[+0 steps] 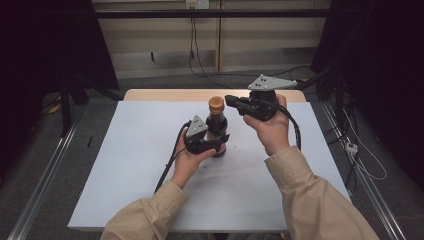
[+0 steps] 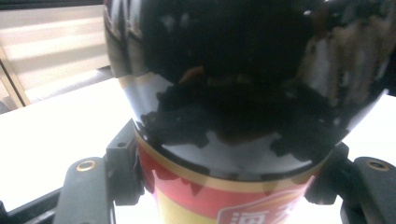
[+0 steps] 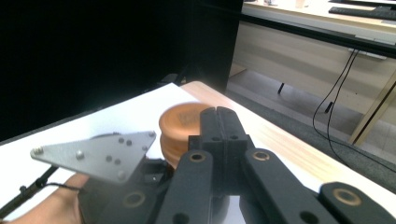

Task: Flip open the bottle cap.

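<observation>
Bottle (image 2: 243,107) in left gripper view: top and base cut off by frame edges, label text (image 2: 261,217) cropped, illegible. Glass betw. fingers (image 2: 123,168) shows blurred reflections only. Right gripper view: cap (image 3: 180,128) partly hidden behind closed fingers (image 3: 224,140); print on cap too small to read. Left gripper's plate (image 3: 95,154) covers bottle shoulder. High view: bottle's lower body hidden behind left gripper (image 1: 212,142).

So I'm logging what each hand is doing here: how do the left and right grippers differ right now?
The left gripper is shut on the bottle, low on its body; the right gripper is shut on nothing. The left sits low by the table; the right is raised beside the orange cap. Both are black and carry a grey plate.
</observation>
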The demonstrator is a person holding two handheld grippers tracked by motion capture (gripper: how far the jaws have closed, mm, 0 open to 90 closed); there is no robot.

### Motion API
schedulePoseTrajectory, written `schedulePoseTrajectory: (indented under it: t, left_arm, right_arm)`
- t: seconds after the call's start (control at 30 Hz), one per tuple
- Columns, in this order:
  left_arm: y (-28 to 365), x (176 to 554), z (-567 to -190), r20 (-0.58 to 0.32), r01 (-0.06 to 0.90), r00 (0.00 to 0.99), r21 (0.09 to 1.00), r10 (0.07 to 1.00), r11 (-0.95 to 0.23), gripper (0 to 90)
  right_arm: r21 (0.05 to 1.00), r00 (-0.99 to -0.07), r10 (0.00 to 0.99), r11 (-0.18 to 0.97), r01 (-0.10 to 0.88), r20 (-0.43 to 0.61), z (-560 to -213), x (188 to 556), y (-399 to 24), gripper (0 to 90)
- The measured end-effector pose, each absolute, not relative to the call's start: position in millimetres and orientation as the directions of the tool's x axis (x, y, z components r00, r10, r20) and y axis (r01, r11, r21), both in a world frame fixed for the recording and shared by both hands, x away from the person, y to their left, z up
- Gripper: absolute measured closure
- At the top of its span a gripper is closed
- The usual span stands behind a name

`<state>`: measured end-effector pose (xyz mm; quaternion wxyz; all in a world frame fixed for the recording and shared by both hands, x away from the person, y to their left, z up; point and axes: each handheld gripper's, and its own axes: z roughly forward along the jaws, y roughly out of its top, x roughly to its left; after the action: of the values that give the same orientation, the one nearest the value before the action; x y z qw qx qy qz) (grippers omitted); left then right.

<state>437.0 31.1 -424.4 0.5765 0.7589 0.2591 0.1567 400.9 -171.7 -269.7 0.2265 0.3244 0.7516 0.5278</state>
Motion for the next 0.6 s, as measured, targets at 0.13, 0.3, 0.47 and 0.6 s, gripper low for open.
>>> schedulePoseTrajectory:
  t: [0.13, 0.3, 0.47, 0.6]
  left_arm:
    - [31, 438, -424, -0.057, 0.209, 0.819, 0.956, 0.571, -0.204, 30.9]
    - [32, 439, -424, -0.059, 0.21, 0.826, 0.955, 0.56, -0.21, 30.9]
    - [32, 440, -424, -0.057, 0.208, 0.829, 0.955, 0.556, -0.211, 30.9]
    - [32, 440, -424, -0.058, 0.208, 0.829, 0.955, 0.556, -0.21, 30.8]
  right_arm:
    - [0.936, -0.686, 0.727, 0.235, 0.263, 0.01, -279, 400, -174, 90.0]
    - [0.927, -0.692, 0.722, 0.243, 0.284, 0.023, -288, 400, -174, 90.0]
    - [0.924, -0.695, 0.719, 0.255, 0.285, 0.015, -289, 401, -172, 90.0]
    - [0.922, -0.702, 0.712, 0.257, 0.289, 0.021, -288, 401, -171, 90.0]
